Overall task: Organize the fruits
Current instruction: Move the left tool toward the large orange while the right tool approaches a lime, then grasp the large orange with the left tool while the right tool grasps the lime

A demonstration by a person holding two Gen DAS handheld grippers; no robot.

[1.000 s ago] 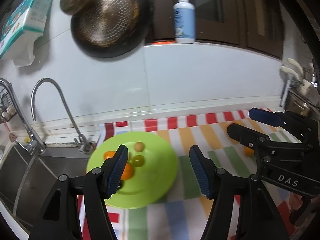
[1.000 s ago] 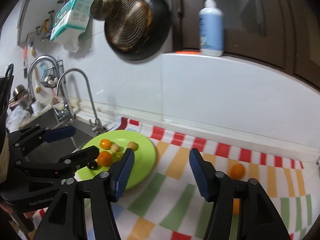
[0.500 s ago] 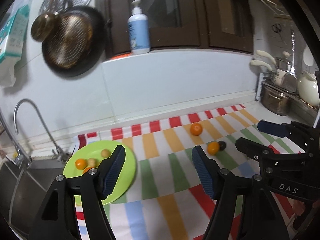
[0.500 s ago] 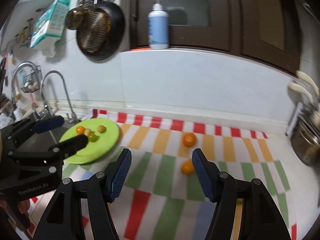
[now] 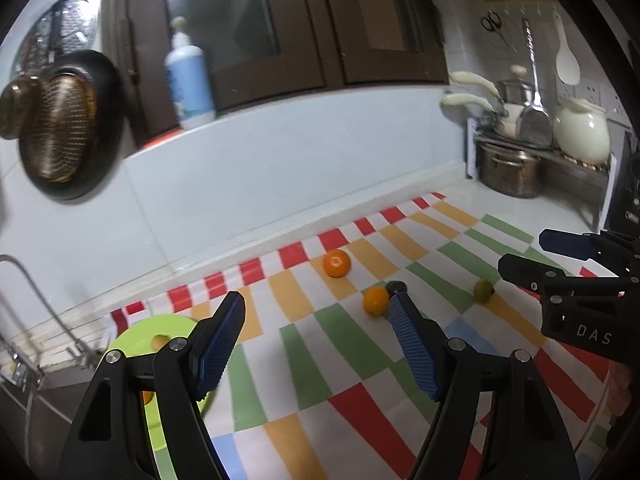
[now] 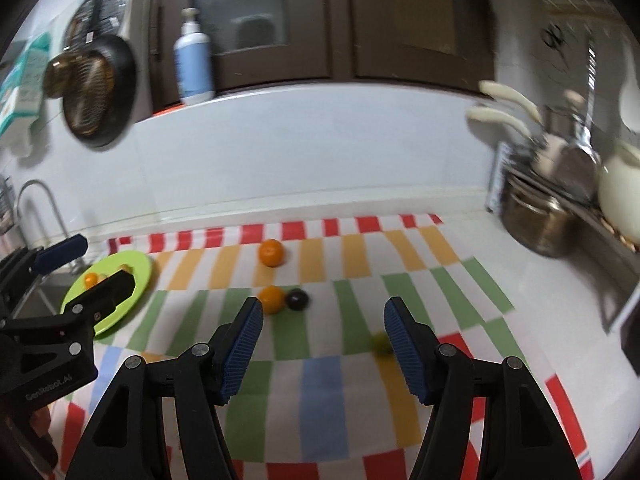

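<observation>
On the striped cloth lie a large orange (image 5: 337,263) (image 6: 271,252), a smaller orange (image 5: 375,300) (image 6: 271,299), a dark round fruit (image 6: 297,299) (image 5: 396,287) and a small green fruit (image 5: 483,290) (image 6: 380,342). A green plate (image 6: 142,276) (image 5: 132,340) at the left holds several small fruits. My left gripper (image 5: 316,344) is open and empty above the cloth. My right gripper (image 6: 322,344) is open and empty, with the green fruit beside its right finger. Each gripper shows in the other's view, the right (image 5: 560,256) and the left (image 6: 86,264).
A sink with a faucet (image 6: 36,208) lies left of the plate. Steel pots (image 6: 536,220) and a white kettle (image 5: 582,132) stand on a rack at the right. A pan (image 6: 96,96) hangs on the wall. A pump bottle (image 6: 194,68) stands on the ledge.
Both grippers have swung right, away from the plate toward the loose fruits on the cloth. The plate has shifted to the left of both views. Both stay open.
</observation>
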